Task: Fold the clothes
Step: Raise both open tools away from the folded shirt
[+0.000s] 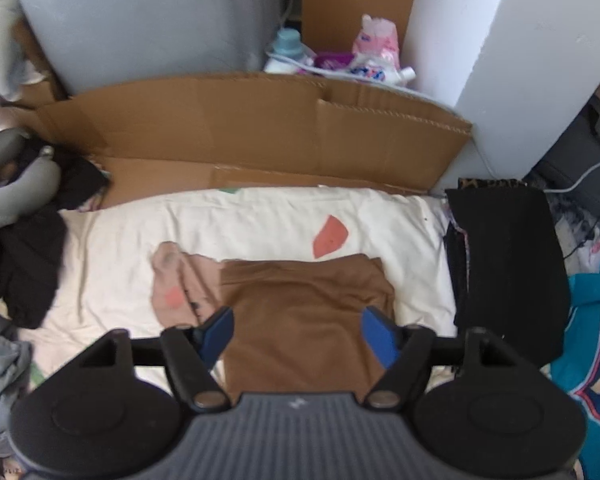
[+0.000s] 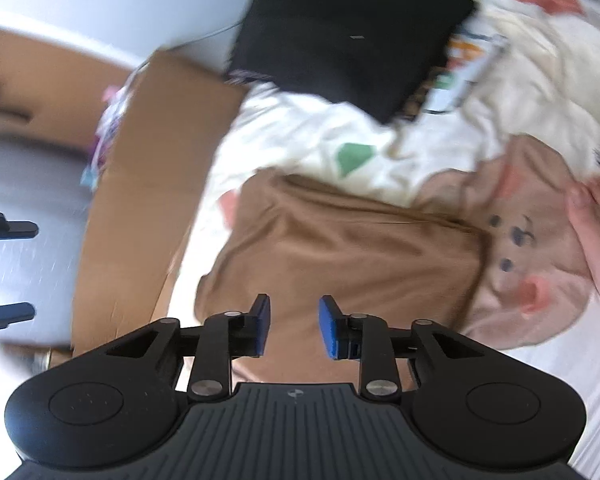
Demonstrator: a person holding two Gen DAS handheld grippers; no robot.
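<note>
My left gripper (image 1: 298, 336) hangs above the bed, its blue pads spread wide with nothing between them. Straight below lies the brown garment (image 1: 304, 320), folded into a rough rectangle on the cream sheet (image 1: 260, 216), which carries a coral patch (image 1: 330, 236) just beyond the garment's far edge. Touching the garment's left side, and partly tucked under it, is a crumpled pale pink garment (image 1: 176, 288) with a coral spot.

To the right of the sheet sits a stack of folded black clothes (image 1: 508, 264); to the left, a loose heap of dark clothing (image 1: 24, 264) and a grey neck pillow (image 1: 8, 188). A flattened cardboard sheet (image 1: 260, 136) stands along the far edge of the bed, with bottles and pink packets (image 1: 376, 48) behind it.

My right gripper (image 2: 294, 326) is partly parted — its jaws hold nothing, and the brown garment (image 2: 340, 248) shows in the gap beneath them. This view is blurred. The pink garment (image 2: 540, 264), marked with dark dots, lies beside the brown one, and a bare hand (image 2: 598, 232) rests on its edge at the right of the frame. The black stack (image 2: 348, 36) sits further off, near the cardboard (image 2: 148, 184).
</note>
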